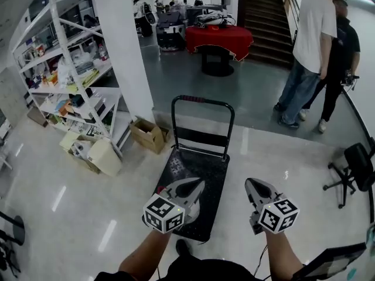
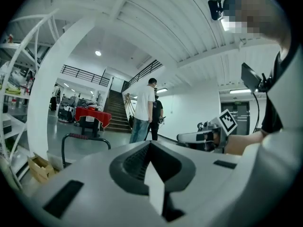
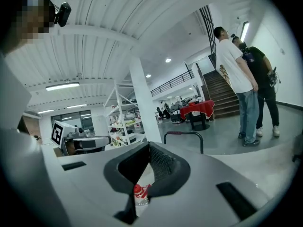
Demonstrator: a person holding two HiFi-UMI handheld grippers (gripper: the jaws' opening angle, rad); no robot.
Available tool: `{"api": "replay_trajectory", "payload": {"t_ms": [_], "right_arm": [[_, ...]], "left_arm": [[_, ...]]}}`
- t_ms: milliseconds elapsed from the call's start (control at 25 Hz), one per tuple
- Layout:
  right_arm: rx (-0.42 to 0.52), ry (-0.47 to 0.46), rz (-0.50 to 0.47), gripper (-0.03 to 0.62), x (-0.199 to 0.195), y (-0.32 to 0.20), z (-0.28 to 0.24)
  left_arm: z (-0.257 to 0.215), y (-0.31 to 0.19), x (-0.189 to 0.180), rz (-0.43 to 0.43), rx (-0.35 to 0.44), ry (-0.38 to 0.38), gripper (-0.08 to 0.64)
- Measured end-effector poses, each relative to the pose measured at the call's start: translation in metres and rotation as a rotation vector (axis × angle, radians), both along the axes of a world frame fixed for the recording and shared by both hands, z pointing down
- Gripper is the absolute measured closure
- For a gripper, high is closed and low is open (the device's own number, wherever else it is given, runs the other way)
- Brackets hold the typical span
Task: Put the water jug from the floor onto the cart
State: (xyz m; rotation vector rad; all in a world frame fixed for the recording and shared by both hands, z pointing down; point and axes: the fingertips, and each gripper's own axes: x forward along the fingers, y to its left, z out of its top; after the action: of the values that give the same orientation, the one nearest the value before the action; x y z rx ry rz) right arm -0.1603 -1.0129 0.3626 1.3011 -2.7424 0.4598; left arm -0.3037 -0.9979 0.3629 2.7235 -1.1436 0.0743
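The black flat cart [image 1: 188,170] stands in the middle of the floor, its upright handle [image 1: 202,102] on the far side. Both grippers hover level over its near end. My left gripper [image 1: 197,185] is shut and empty, above the deck's near left part. My right gripper [image 1: 250,184] is shut and empty, just off the deck's right edge. In the right gripper view a red cap on a clear neck [image 3: 138,191] shows through the gap under the jaws; it may be the water jug. No jug shows in the head view. The cart handle [image 2: 85,137] appears ahead of the left gripper [image 2: 150,144], and the same handle [image 3: 183,135] ahead of the right gripper [image 3: 149,146].
A white pillar [image 1: 125,45] and a white shelving rack [image 1: 65,69] stand at the left, with cardboard boxes [image 1: 149,134] at their foot. Two people [image 1: 315,45] stand at the far right near the stairs. An office chair [image 1: 356,170] is at the right, and a red-draped table [image 1: 220,37] is far back.
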Motion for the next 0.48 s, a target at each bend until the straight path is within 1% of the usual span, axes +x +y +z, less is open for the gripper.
{"api": "replay_trajectory", "payload": {"t_ms": [120,240,360,480], "right_arm": [[0.023,0.045,-0.056,0.589,0.049,0.025,0.007],[0.029,0.06,-0.072,0.589,0.095,0.048,0.014],[0.004,0.031,-0.07,0.589,0.122,0.078,0.018],[0.021,0.018,-0.069,0.589,0.138,0.104,0.012]], "left_arm": [[0.0,0.03,0.048,-0.031,-0.02,0.009,0.558],[0.003,0.06,0.089,-0.055,-0.028,-0.009,0.558],[-0.003,0.093,0.116,-0.061,-0.023,-0.015,0.558],[-0.007,0.121,0.135,-0.072,-0.021,-0.004,0.558]]}}
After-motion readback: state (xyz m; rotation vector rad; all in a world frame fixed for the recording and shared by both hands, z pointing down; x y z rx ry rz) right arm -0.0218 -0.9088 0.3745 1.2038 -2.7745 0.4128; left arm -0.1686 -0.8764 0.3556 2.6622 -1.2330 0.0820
